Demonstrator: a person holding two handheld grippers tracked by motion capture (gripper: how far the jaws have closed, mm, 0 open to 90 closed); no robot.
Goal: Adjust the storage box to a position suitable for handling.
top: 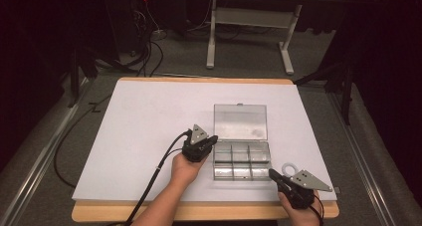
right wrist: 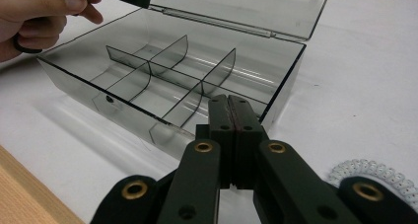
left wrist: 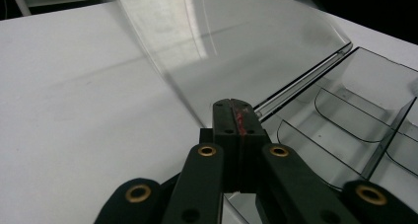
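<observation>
Right gripper (right wrist: 230,103) nearest me, fingers together, empty, at box (right wrist: 167,81) front corner. Left gripper (left wrist: 234,108) fingers together beside hinge. I risk nudging light box, slamming lid (top: 240,121).

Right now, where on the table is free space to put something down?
The white table is bare left of the box, and behind its open lid to the far edge. A narrower strip lies right of the box. It is crowded near the front: left gripper, right gripper, white coil.

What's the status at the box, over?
Both grippers shut, empty: left gripper at box's left edge, right gripper at its near right corner. Lid open, compartments empty. White coil beside right gripper.
</observation>
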